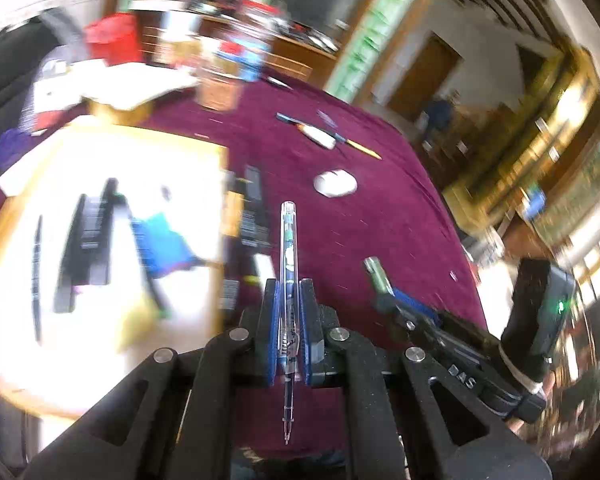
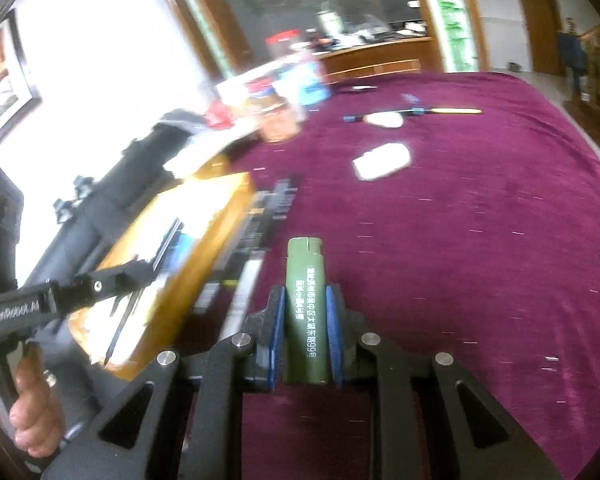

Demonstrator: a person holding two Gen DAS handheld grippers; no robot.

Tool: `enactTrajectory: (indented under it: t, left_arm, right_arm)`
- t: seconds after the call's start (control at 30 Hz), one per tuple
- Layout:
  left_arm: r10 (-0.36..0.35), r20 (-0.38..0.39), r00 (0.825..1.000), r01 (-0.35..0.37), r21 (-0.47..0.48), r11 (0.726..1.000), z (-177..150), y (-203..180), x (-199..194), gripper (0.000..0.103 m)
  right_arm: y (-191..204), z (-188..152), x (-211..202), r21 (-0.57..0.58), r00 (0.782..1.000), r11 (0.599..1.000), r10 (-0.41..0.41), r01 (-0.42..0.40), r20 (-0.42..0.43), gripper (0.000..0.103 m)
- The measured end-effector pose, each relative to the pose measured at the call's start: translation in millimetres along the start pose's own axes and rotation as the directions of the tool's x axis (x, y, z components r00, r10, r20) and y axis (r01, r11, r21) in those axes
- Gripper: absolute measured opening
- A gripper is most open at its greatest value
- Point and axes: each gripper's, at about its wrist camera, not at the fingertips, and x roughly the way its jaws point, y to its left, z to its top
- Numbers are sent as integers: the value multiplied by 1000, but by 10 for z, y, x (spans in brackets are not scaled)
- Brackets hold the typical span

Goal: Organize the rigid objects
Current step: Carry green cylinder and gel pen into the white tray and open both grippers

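clear pen (image 1: 289,264), green lighter (image 2: 305,312), both clamped

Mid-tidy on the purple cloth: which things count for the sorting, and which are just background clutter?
Job:
clear pen in left gripper
green lighter in right gripper
wooden tray
white eraser
yellow pencil

Lying about:
red box
jars

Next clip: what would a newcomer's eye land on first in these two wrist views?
Each claw carries something: the left claw is shut on a clear pen pointing straight ahead, and the right claw grips a green lighter with white print. Beneath them spreads a maroon tablecloth, with a wooden tray, glaring white, to the left. Farther back on the cloth lie a white eraser and a few pens.
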Motion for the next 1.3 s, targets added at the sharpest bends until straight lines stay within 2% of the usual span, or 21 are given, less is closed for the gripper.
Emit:
enactTrajectory:
  t: [0.07,0.23,0.37,0.53,0.73,1.0,1.07,1.3]
  left_arm:
    - [51,39,998,-49,-51,997,47,277,-185,7]
    - [114,82,990,-100,-158,982,96,790,-408,7]
    - [148,69,987,-131,-204,970,79,1072,-349,7]
    - [190,32,981,-179,-214,960,95,1286,-101,7]
    - [273,-20,962,-271,-210,939,93,1513,140,7]
    - [309,-80,948,-319,-200,927,104,1637,322,7]
    - [328,-81,941,-338,-199,920,102,1670,339,7]
    - [339,-93,936,-351,-186,918,108,1671,379,7]
  right_arm:
    - [208,24,88,-34,999,999,40,-40,-15,18]
    - [636,96,339,-84,992,990,113,-118,-59,18]
    - [925,134,574,-126,987,982,131,-141,-89,18]
    - [1146,208,917,-152,982,977,127,-149,-143,18]
    - [1316,302,1288,-184,973,972,107,-146,-204,18]
    - [1472,264,1623,-244,966,962,59,-123,-253,18]
    - [1507,237,1679,-260,964,959,41,-112,-264,18]
    - [1589,161,1738,-311,960,944,24,-114,-279,18]
